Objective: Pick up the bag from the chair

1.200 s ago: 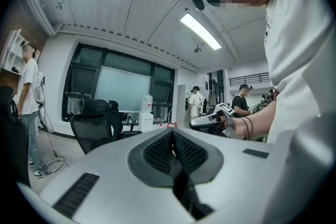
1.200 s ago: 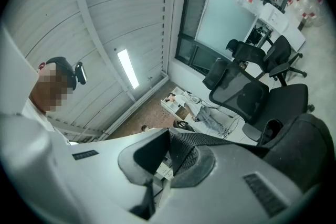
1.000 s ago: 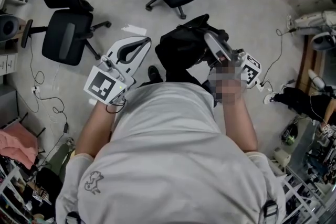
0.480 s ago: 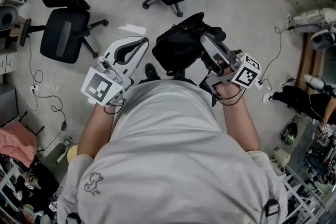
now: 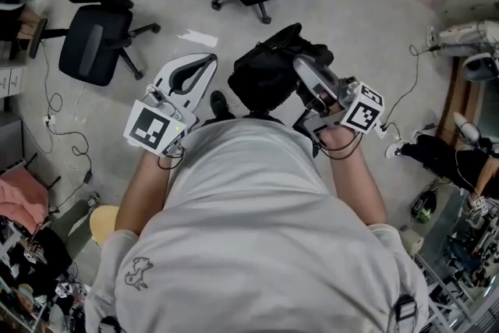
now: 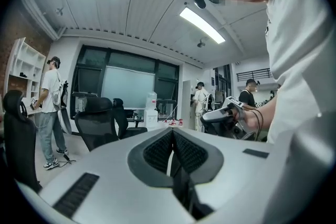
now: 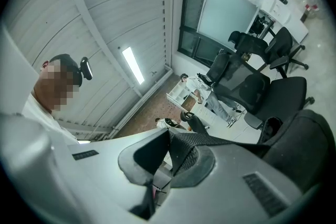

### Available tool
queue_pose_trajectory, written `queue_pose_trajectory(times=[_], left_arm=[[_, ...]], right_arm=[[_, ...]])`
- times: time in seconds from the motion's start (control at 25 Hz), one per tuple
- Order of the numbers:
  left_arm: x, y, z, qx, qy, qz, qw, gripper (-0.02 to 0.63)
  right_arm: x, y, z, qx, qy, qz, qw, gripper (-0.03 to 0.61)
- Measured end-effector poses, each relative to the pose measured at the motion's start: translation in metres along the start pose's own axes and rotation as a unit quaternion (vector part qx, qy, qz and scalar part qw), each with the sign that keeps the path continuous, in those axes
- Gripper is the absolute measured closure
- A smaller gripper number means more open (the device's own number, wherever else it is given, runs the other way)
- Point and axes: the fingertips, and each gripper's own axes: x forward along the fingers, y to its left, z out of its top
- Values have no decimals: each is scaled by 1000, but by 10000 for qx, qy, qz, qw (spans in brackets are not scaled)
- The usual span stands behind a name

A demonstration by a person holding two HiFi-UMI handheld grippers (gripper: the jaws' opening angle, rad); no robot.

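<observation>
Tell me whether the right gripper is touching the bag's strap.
Touching. The right gripper view shows the right gripper shut on the black strap of the bag.

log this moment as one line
right gripper: shut on bag strap | bag: hanging from strap | left gripper: shut, empty

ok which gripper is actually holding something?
The right gripper: its jaws are clamped on the webbing strap of the black bag. The left gripper is shut on nothing.

A paper scrap [image 5: 198, 39] lies on the grey floor [image 5: 366, 19], pink cloth [image 5: 19, 195] at left.
</observation>
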Motion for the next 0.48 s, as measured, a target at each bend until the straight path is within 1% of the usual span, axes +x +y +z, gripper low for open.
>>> queue_pose_trajectory(times=[0.2,0.48], left_arm=[[9,-10,-2,-25,52,-8,10000,603],[30,-35,-5,11,67,-39,10000,603]], right_arm=[[-11,0,6,-9,13,58,10000,546],[-39,-7,16,11,-32,84,10000,546]])
